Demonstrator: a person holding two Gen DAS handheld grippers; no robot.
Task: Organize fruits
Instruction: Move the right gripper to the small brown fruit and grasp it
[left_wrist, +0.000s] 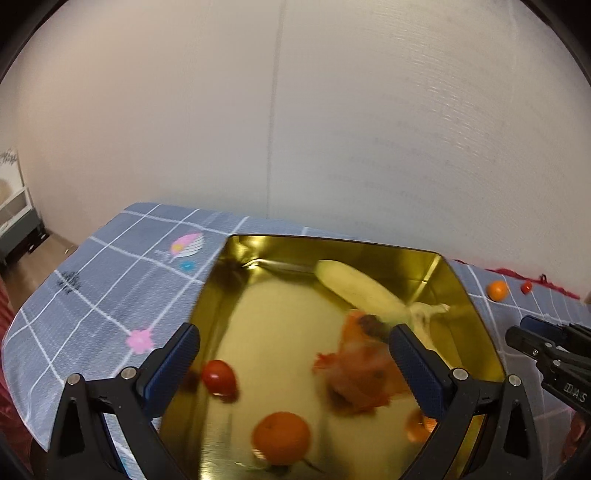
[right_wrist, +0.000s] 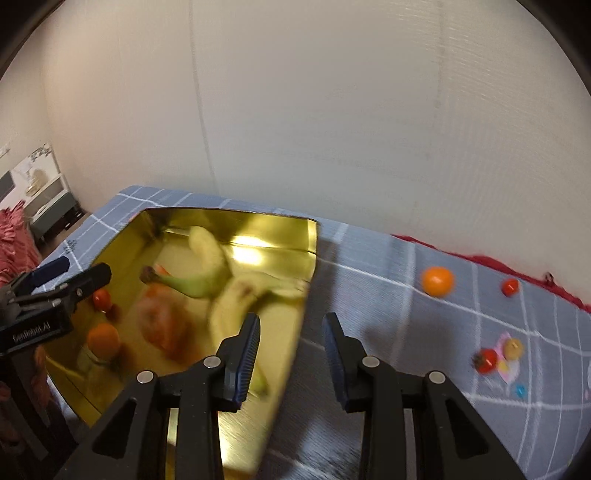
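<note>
A gold metal tray (left_wrist: 476, 317) sits on the blue checked cloth and holds a banana (left_wrist: 362, 288), a red tomato (left_wrist: 218, 376), an orange (left_wrist: 281, 437) and a blurred orange-red fruit (left_wrist: 365, 376). My left gripper (left_wrist: 295, 343) hangs wide open over the tray, holding nothing. My right gripper (right_wrist: 291, 328) is open too, its fingers either side of the tray's right rim (right_wrist: 308, 280); whether they touch it I cannot tell. On the cloth to the right lie an orange (right_wrist: 437, 281), a small red fruit (right_wrist: 509, 286), a tomato (right_wrist: 487, 360) and a brownish fruit (right_wrist: 514, 348).
The checked cloth (left_wrist: 110, 280) covers the table, which ends at the left over a wooden floor. A pale wall stands close behind. A red fabric edge (right_wrist: 491, 262) runs along the back right. The left gripper (right_wrist: 70, 277) shows at the tray's left side.
</note>
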